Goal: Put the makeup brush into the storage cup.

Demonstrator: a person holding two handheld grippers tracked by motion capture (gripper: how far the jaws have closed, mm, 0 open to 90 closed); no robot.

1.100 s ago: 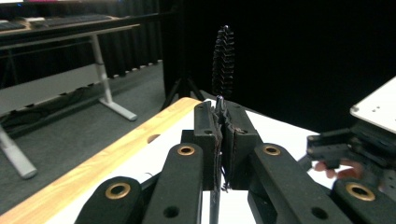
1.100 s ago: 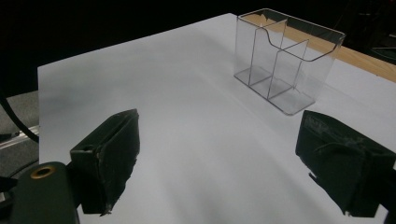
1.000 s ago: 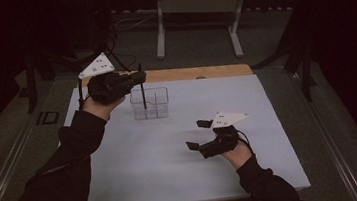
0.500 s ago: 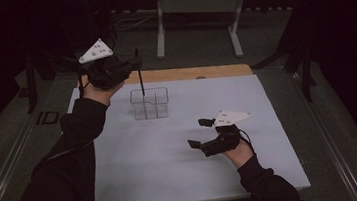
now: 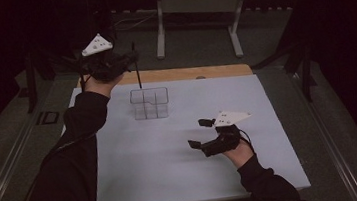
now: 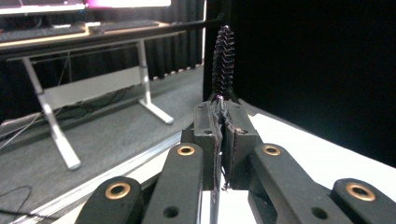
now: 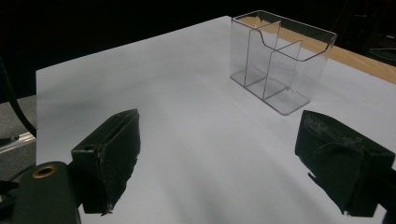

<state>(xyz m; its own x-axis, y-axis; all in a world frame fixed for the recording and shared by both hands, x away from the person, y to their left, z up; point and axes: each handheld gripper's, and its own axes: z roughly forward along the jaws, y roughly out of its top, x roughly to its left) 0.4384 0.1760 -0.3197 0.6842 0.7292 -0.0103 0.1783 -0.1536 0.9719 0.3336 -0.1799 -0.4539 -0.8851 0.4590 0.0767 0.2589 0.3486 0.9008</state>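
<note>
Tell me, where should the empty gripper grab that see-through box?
Probably the clear box is best pinched from above on its thin upright outer wall or a divider. It stands upright with an open top, and the open right gripper is wide enough for a thin wall.

In the left gripper view we lose the brush's (image 6: 223, 60) wire stem between the closed jaws of the left gripper (image 6: 223, 128), and its lower end runs off the frame at six o'clock. In the high view the bristles are too small to make out. In the right gripper view the right gripper's (image 7: 233, 158) far jaw is cut off at four o'clock, and the clear organizer's (image 7: 280, 60) far wall blurs into the wood behind.
</note>
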